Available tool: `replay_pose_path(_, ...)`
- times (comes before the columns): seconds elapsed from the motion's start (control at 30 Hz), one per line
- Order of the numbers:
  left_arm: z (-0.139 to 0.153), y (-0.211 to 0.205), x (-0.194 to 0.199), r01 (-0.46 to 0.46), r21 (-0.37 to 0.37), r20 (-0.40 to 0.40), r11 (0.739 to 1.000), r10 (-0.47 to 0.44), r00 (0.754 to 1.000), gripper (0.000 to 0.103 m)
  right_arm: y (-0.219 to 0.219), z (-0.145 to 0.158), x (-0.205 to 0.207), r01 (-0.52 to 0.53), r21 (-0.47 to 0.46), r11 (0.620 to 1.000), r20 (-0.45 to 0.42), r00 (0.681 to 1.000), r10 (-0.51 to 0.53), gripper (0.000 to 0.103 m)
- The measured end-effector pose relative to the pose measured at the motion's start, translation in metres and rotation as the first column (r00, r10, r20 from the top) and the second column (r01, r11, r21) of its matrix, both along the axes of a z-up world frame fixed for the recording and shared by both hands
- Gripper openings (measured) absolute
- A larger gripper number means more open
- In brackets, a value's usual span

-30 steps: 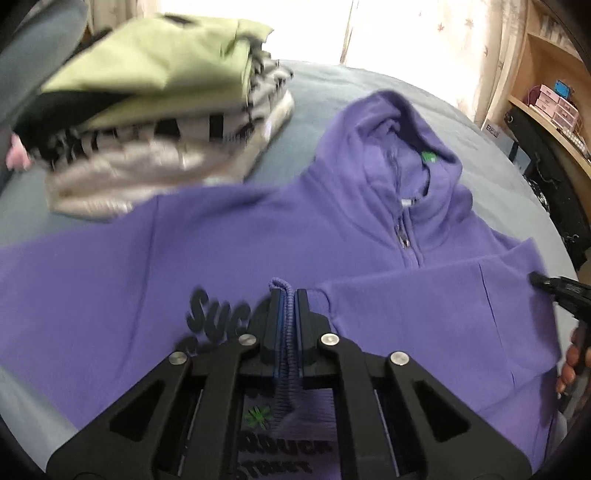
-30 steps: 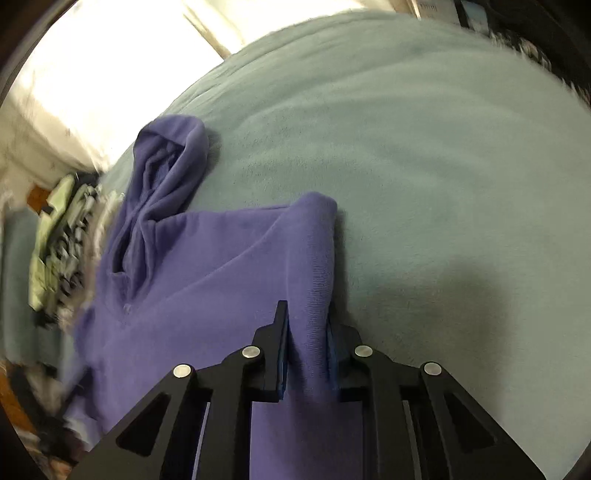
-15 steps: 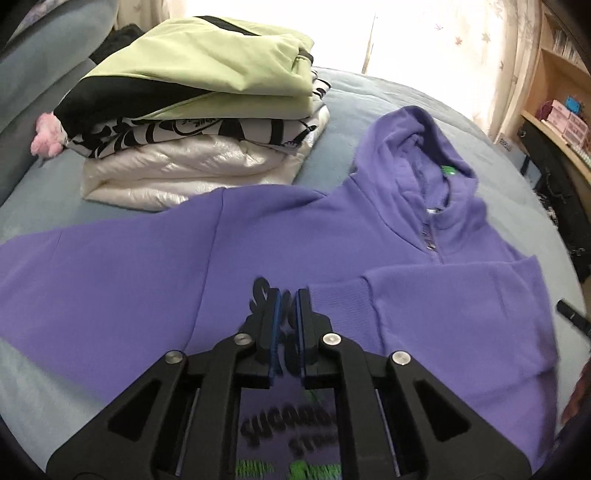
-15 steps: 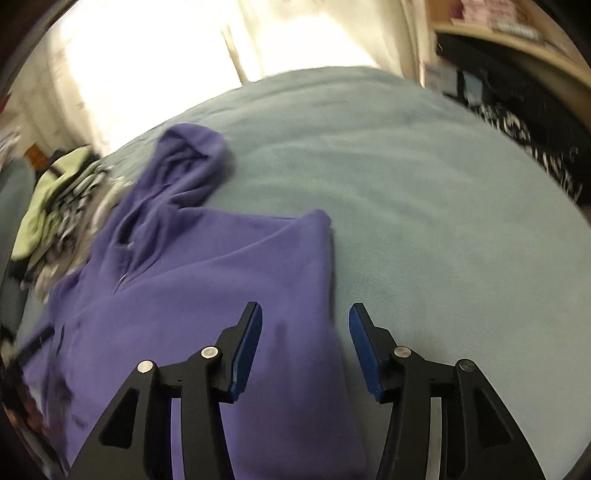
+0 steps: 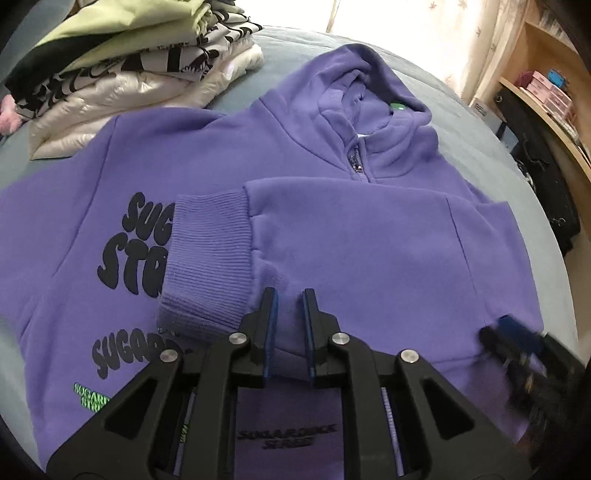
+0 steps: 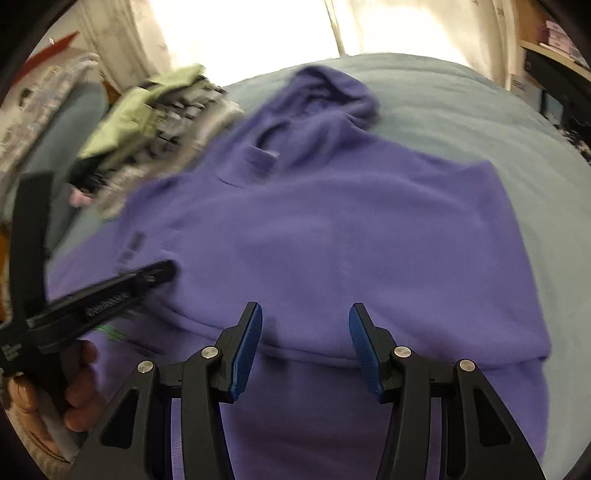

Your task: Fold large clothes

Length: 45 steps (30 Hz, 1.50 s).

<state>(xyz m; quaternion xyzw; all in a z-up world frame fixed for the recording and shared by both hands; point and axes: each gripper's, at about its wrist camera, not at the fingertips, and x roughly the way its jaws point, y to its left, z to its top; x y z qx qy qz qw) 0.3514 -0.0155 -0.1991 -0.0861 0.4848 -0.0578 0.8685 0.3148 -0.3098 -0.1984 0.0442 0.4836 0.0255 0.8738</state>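
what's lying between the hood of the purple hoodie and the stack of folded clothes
In the left wrist view, only a bare strip of the grey-blue bed cover separates the hood from the stack of folded clothes.

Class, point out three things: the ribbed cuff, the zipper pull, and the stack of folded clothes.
ribbed cuff [image 5: 207,258], left wrist view, middle of ribbing.
zipper pull [image 5: 355,167], left wrist view, metal tab.
stack of folded clothes [image 5: 122,62], left wrist view, patterned layer.

Grey-blue bed [image 5: 480,122], bright curtained window [image 6: 251,33], wooden shelves [image 5: 546,107] at right
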Motion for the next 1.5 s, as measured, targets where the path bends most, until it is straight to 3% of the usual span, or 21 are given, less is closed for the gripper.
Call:
replay_pose_path(0.07,0.000,0.007,-0.002,0.016,-0.036,0.005,0.999,-0.016,1.000,0.011,-0.036,-0.006,-0.002,0.057,0.020,0.998,-0.001,0.998,-0.057,0.054)
replay_pose_path(0.17,0.001,0.015,-0.005,0.036,-0.073,0.009,0.997,-0.035,0.999,0.011,-0.083,-0.005,-0.020,0.150,0.029,0.988,-0.006,0.989,-0.150,0.039)
replay_pose_path(0.27,0.009,0.012,-0.014,0.044,-0.058,0.014,0.997,-0.043,0.999,0.011,-0.096,0.003,-0.037,0.155,0.064,0.986,-0.007,0.988,-0.155,0.038)
replay_pose_path(0.33,0.018,0.009,-0.022,0.042,-0.029,0.027,0.999,-0.041,0.999,0.025,-0.095,0.007,-0.044,0.164,0.035,0.986,-0.015,0.986,-0.164,0.039)
replay_pose_path(0.4,0.033,0.005,-0.040,0.029,0.012,0.054,1.000,-0.030,0.998,0.042,-0.088,0.011,-0.056,0.180,0.014,0.984,-0.023,0.984,-0.179,0.050)
replay_pose_path(0.5,0.056,0.003,-0.070,0.035,0.053,0.115,0.998,-0.041,0.993,0.046,-0.079,0.024,-0.087,0.166,0.044,0.985,-0.012,0.986,-0.165,0.050)
replay_pose_path(0.73,0.099,-0.002,-0.141,0.022,0.135,0.174,0.991,-0.046,0.984,0.049,-0.026,0.068,-0.159,0.119,0.125,0.985,0.060,0.990,-0.127,0.050)
replay_pose_path(0.97,0.129,0.017,-0.203,-0.010,0.215,0.221,0.977,-0.038,0.975,0.050,0.032,0.109,-0.193,0.087,0.144,0.986,0.075,0.992,-0.099,0.053)
replay_pose_path(1.23,0.151,0.072,-0.232,-0.074,0.210,0.285,0.975,0.012,0.958,0.050,0.106,0.142,-0.216,0.035,0.084,0.996,0.106,0.993,-0.044,0.056)
replay_pose_path(1.5,0.163,0.166,-0.238,-0.181,0.144,0.317,0.973,0.128,0.940,0.050,0.189,0.161,-0.201,-0.036,0.015,0.999,0.140,0.990,0.033,0.057)
